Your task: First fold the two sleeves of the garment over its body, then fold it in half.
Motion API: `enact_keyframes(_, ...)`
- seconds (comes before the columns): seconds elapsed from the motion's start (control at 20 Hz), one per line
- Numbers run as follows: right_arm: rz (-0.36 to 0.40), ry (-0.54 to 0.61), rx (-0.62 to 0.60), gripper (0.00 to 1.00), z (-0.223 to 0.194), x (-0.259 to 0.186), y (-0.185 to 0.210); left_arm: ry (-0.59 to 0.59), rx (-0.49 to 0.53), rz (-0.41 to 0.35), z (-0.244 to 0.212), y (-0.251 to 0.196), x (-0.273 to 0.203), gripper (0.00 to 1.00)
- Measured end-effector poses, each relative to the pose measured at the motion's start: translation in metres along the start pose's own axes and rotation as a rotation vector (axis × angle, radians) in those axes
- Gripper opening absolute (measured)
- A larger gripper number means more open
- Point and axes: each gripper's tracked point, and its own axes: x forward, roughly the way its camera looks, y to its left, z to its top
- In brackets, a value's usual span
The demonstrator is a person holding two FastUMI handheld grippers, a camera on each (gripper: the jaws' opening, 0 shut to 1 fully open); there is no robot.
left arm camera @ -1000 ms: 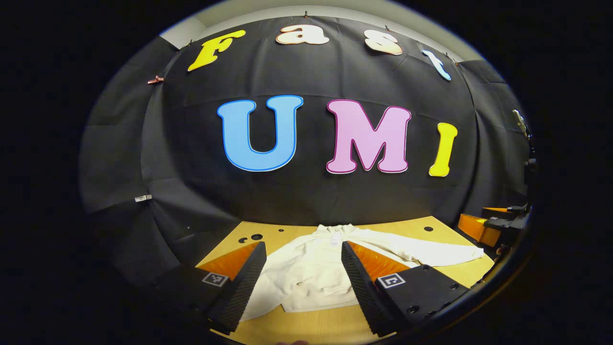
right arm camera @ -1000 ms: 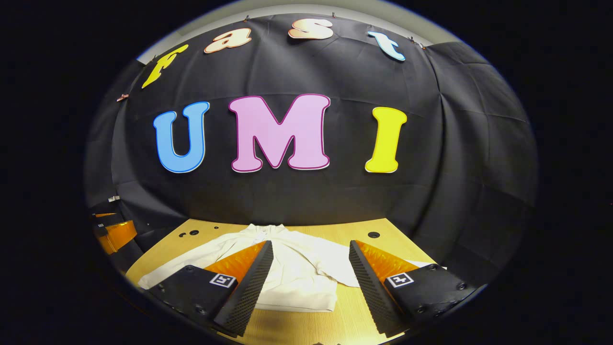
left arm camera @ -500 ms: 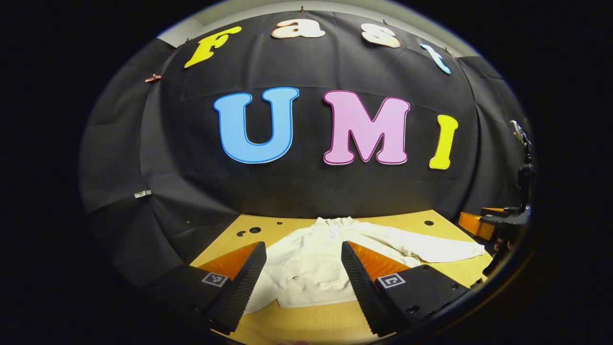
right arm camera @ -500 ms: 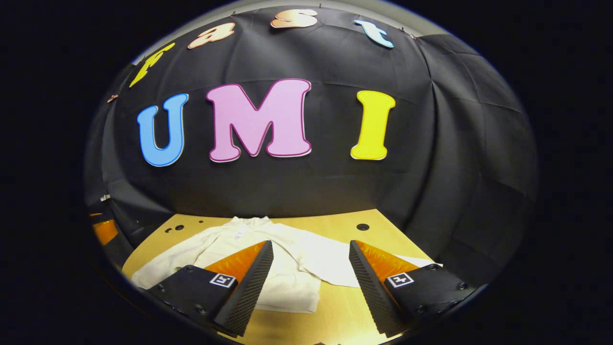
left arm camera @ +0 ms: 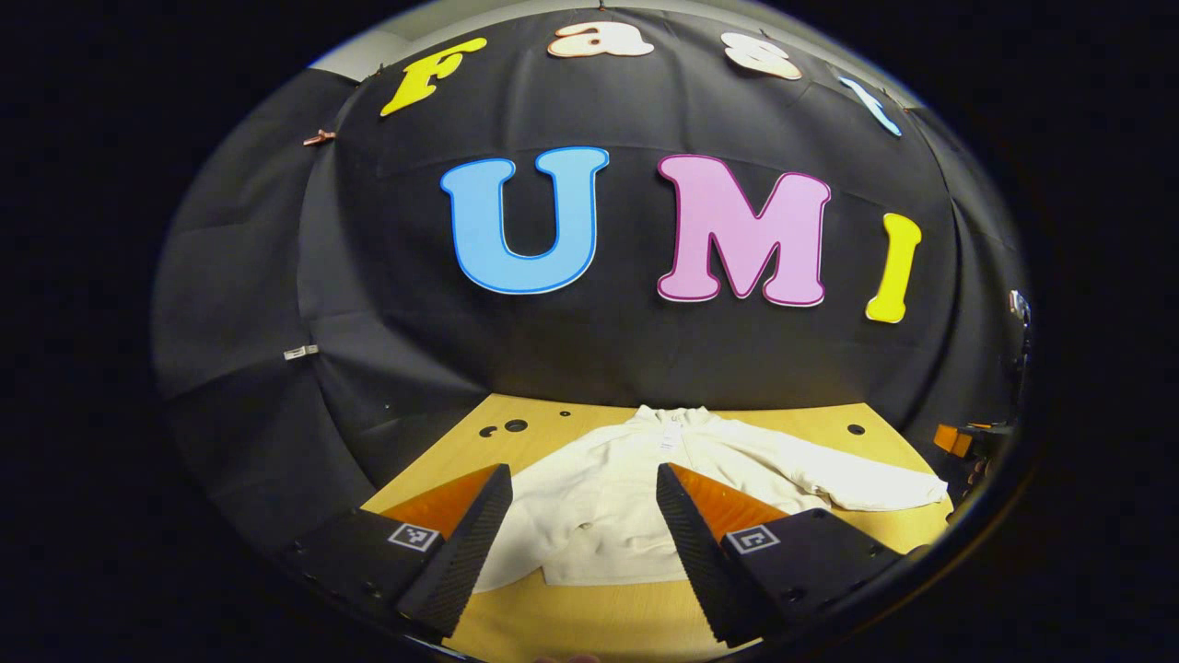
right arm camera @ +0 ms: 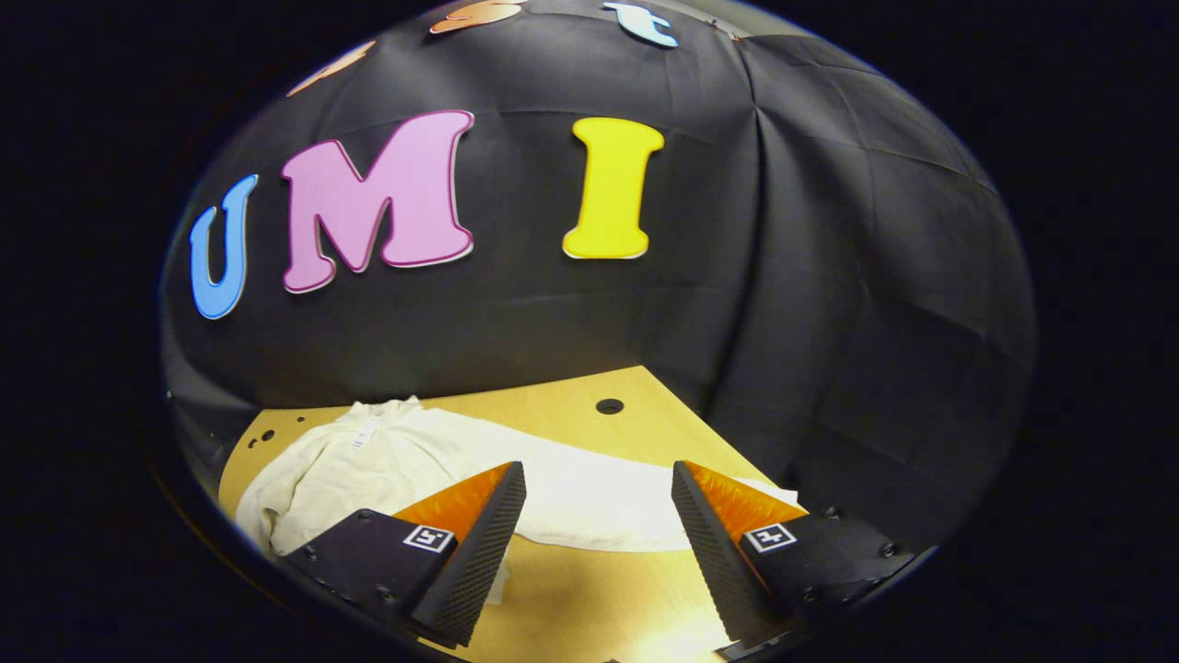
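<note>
A white long-sleeved garment (left arm camera: 599, 516) lies flat on the wooden table (left arm camera: 599, 622), collar toward the booth wall. One sleeve (left arm camera: 866, 486) stretches out to the right. My left gripper (left arm camera: 582, 474) is open above the table's near edge, facing the garment's body, with nothing between its fingers. In the right gripper view the garment's body (right arm camera: 368, 456) lies to the left. The outstretched sleeve (right arm camera: 599, 502) runs across behind the open right gripper (right arm camera: 598, 470), whose fingers are empty. The sleeve's cuff end is hidden by the right finger. The right gripper (left arm camera: 963, 439) shows at the far right of the left gripper view.
The black cloth wall stands close behind the table. Small holes mark the tabletop near its far corners (left arm camera: 505, 427) (right arm camera: 609, 406). Bare wood (right arm camera: 589, 589) lies between the sleeve and the near edge.
The right gripper has swung right, so the garment's body slid left in its view and the outstretched sleeve now lies ahead. The left gripper shifted slightly. Both stay open.
</note>
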Motion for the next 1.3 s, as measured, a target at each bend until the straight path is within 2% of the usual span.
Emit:
enact_keyframes(0.15,-0.068,0.042,-0.006,0.98,-0.014,0.023,-0.036,0.006,0.015,0.021,-0.005,-0.001,0.005,0.97)
enact_keyframes(0.4,-0.130,0.125,-0.007,0.98,-0.044,0.060,-0.076,0.041,-0.007,0.083,-0.015,0.005,0.016,0.97)
enact_keyframes(0.5,-0.144,0.173,-0.015,0.98,-0.062,0.075,-0.089,0.046,0.032,0.114,-0.017,0.014,0.019,0.97)
enact_keyframes(0.6,-0.166,0.218,0.005,0.98,-0.075,0.086,-0.103,0.058,0.062,0.125,-0.019,0.017,0.022,0.97)
enact_keyframes(1.05,-0.326,0.394,0.106,0.98,-0.136,0.120,-0.188,0.095,0.079,0.148,-0.026,0.008,0.027,0.97)
enact_keyframes(1.3,-0.352,0.476,0.128,0.98,-0.170,0.134,-0.198,0.111,0.082,0.153,-0.031,0.005,0.025,0.99)
